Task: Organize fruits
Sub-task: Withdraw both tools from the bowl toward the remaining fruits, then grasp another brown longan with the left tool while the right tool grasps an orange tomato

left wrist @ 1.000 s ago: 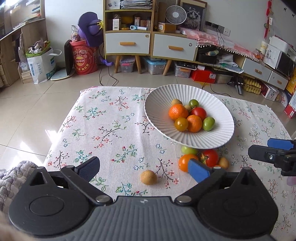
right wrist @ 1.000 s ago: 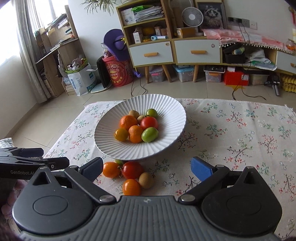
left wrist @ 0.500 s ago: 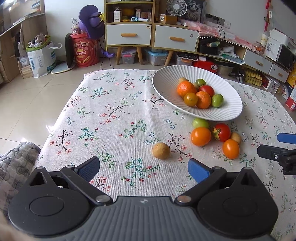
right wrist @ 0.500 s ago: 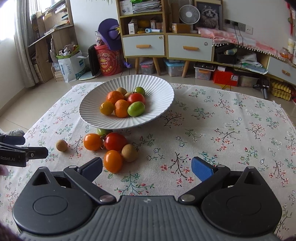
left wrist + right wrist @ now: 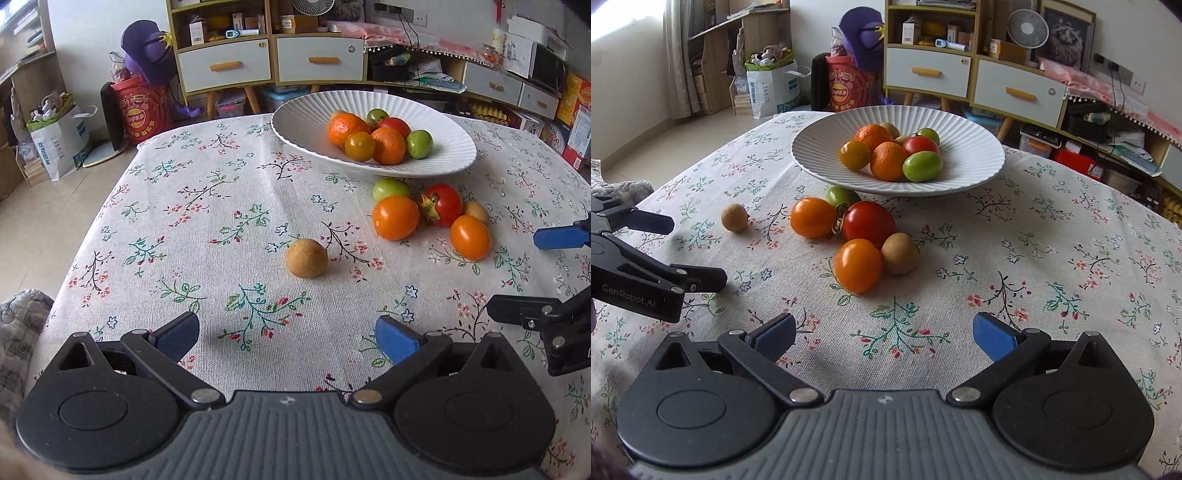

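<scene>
A white ribbed bowl (image 5: 306,122) (image 5: 975,162) holds several oranges and tomatoes. In front of it on the floral cloth lies a cluster: a green tomato (image 5: 390,188), two orange tomatoes (image 5: 395,217) (image 5: 857,264), a red tomato (image 5: 868,223) and a brown fruit (image 5: 899,253). A small brown round fruit (image 5: 306,257) (image 5: 735,218) lies alone, straight ahead of my left gripper (image 5: 286,338), which is open and empty. My right gripper (image 5: 884,338) is open and empty too, low over the cloth short of the cluster. Each gripper shows at the edge of the other's view.
The table (image 5: 207,206) drops off at its left and far edges to a tiled floor. Behind stand drawers (image 5: 929,72), shelves, a red tub (image 5: 142,114), bags and boxes. A grey blanket (image 5: 18,325) lies at the near left corner.
Both grippers have sunk lower and come nearer the cloth; the fruit now looks larger and closer. The lone brown fruit sits more centred ahead of the left gripper. Both stay open.
</scene>
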Demonstrator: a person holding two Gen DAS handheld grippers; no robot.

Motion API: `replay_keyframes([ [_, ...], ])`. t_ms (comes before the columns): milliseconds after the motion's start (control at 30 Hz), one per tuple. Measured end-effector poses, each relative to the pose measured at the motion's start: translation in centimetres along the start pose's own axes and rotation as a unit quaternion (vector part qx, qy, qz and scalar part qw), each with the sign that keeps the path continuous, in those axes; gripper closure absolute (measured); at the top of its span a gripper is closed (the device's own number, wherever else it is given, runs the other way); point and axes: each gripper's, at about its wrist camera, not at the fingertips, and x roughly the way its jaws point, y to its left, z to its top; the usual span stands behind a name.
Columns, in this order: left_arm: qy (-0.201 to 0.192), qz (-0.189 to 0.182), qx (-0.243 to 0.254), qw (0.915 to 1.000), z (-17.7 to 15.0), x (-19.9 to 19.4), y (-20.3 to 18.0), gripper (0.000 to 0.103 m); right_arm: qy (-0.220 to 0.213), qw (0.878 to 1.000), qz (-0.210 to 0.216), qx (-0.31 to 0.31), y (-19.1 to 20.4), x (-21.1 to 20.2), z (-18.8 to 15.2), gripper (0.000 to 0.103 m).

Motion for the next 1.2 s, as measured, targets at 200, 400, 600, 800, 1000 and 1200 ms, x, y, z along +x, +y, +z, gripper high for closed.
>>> replay_keyframes([
  [200,-0.001,-0.004,-0.035,0.9994,0.4,0.8,0.4,0.002,-0.002,1.000,0.003,-0.006,0.4,0.5,-0.4,0.001],
  [400,-0.012,-0.005,-0.036,0.9993,0.9,1.3,0.1,0.002,-0.010,1.000,0.011,-0.011,0.9,0.7,0.0,0.005],
  [600,-0.021,-0.013,-0.035,0.9991,1.6,1.6,-0.1,0.012,-0.019,1.000,0.011,-0.009,1.1,0.8,0.8,0.024],
  [800,-0.030,-0.023,-0.034,0.9987,2.1,1.4,-0.4,0.034,-0.020,1.000,0.013,0.001,0.8,0.7,1.2,0.044],
  [1000,-0.032,-0.027,-0.038,0.9984,2.4,1.4,-0.4,0.050,-0.019,1.000,0.017,0.014,0.4,0.7,1.8,0.057],
  [1200,-0.032,-0.030,-0.042,0.9981,2.5,1.4,-0.3,0.061,-0.020,0.999,0.024,0.016,0.4,0.6,2.0,0.065],
])
